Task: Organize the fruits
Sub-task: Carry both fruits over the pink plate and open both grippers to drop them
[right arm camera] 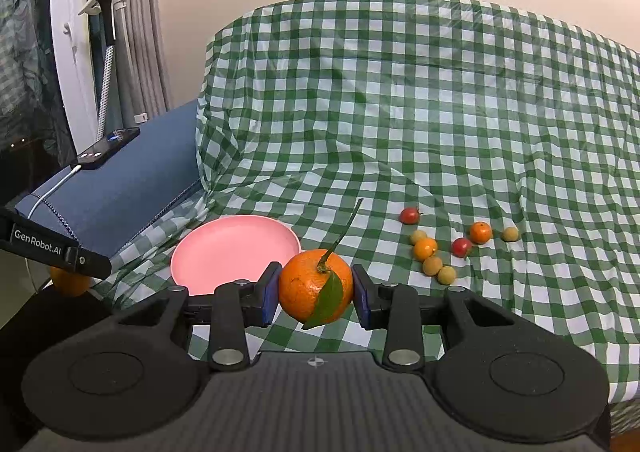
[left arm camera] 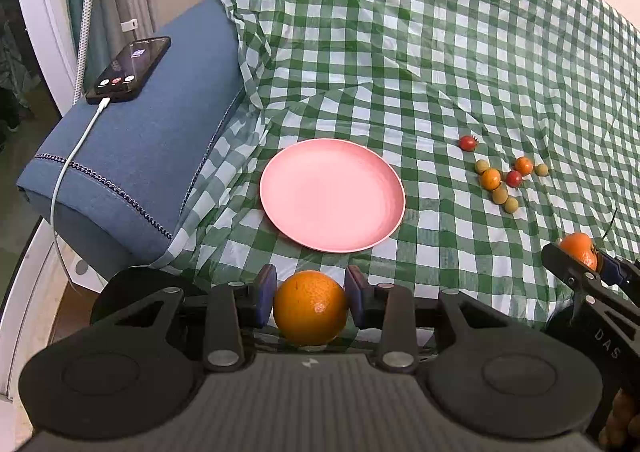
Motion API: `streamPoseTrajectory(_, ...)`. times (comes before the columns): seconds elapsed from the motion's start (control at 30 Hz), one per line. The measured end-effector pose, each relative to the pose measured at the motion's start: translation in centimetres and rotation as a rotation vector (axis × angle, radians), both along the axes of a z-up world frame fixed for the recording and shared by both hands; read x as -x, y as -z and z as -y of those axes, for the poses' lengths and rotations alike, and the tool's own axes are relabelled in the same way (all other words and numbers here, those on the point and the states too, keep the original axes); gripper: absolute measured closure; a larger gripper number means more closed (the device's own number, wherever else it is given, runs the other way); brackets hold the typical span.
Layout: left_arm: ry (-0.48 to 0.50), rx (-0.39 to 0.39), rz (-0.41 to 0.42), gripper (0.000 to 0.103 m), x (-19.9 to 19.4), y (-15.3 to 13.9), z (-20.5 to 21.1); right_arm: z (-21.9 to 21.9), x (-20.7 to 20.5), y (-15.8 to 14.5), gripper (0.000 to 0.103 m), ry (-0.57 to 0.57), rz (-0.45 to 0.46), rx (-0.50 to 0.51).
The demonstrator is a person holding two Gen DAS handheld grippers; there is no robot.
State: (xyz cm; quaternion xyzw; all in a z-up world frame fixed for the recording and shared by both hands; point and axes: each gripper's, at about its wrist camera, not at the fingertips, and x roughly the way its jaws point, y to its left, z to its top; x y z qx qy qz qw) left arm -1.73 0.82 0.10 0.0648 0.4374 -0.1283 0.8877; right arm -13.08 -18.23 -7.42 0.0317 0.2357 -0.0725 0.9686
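Left gripper [left arm camera: 311,302] clamping orange [left arm camera: 310,307] near plate [left arm camera: 332,194]; right gripper [right arm camera: 316,290] clamping leafy tangerine [right arm camera: 315,286] beside plate.

Home living room, blue sofa armrest [left arm camera: 132,156], curtains [right arm camera: 136,32], charging phone [left arm camera: 130,68]

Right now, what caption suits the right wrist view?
Right claw grips a leafy orange above the checkered cloth, near an empty pink plate.

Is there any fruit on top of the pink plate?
No. The pink plate is bare in the left view. In the right view the right gripper and its orange cover the plate's near edge. The small fruits lie on the checked cloth beside it.
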Motion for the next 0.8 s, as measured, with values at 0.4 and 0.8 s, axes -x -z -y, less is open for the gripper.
streamPoseTrajectory(0.4, 0.003, 0.0, -0.023, 0.061, -0.4, 0.8, 0.4, 0.3, -0.7, 0.6, 0.065, 0.001, -0.03, -0.012)
streamPoseTrajectory(0.8, -0.025, -0.001, -0.071, 0.061, -2.9, 2.0, 0.3, 0.3, -3.0, 1.7, 0.065, -0.025, -0.088, 0.006)
